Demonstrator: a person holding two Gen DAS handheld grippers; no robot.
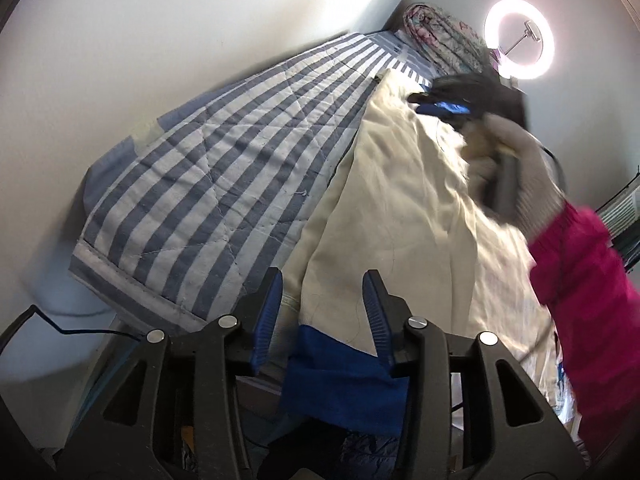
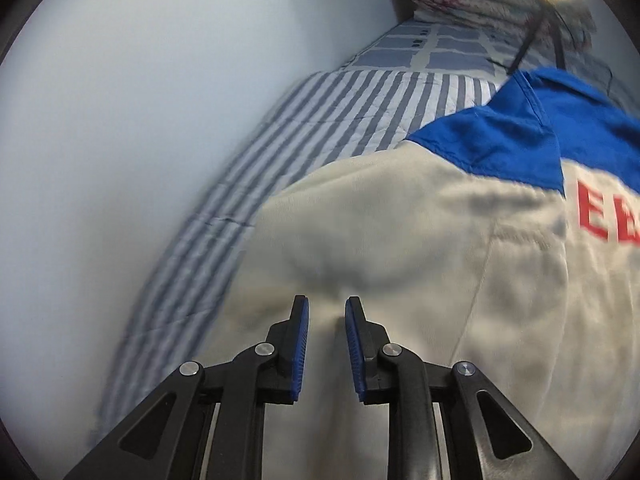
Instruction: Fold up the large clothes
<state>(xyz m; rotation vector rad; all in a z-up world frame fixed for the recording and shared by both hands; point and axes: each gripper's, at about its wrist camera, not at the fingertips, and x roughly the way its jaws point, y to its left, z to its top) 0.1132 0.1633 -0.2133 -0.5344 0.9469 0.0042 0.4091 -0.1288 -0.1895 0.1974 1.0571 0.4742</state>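
— What's on the left?

— A white wall [image 1: 120,60], then the bed [image 1: 224,152] with its blue-and-white striped quilt. The garment [image 1: 400,208] lies on the quilt toward the right side: cream cloth with blue panels.

— And the left gripper [image 1: 324,292]?

— At the near end of the garment, over a blue panel [image 1: 340,372]. Its fingers [image 1: 268,312] stand spread, with cloth lying in the gap; neither pad presses on it.

— The right gripper [image 2: 327,344]?

— Farther along, pointing down at the cream cloth. Its fingers [image 2: 300,344] are close together but still apart. A ridge of cloth rises into the gap; I can't tell whether it's pinched. From the left side, that gripper shows blurred, carried by a gloved hand [image 1: 520,168] in a pink sleeve [image 1: 588,292].

— Anything on the garment?

— Red letters [image 2: 604,216] under a blue yoke [image 2: 520,136], at the right.

— Beyond it?

— A rolled floral blanket [image 1: 444,44] at the bed's far end, and a lit ring light [image 1: 519,34] to its right.
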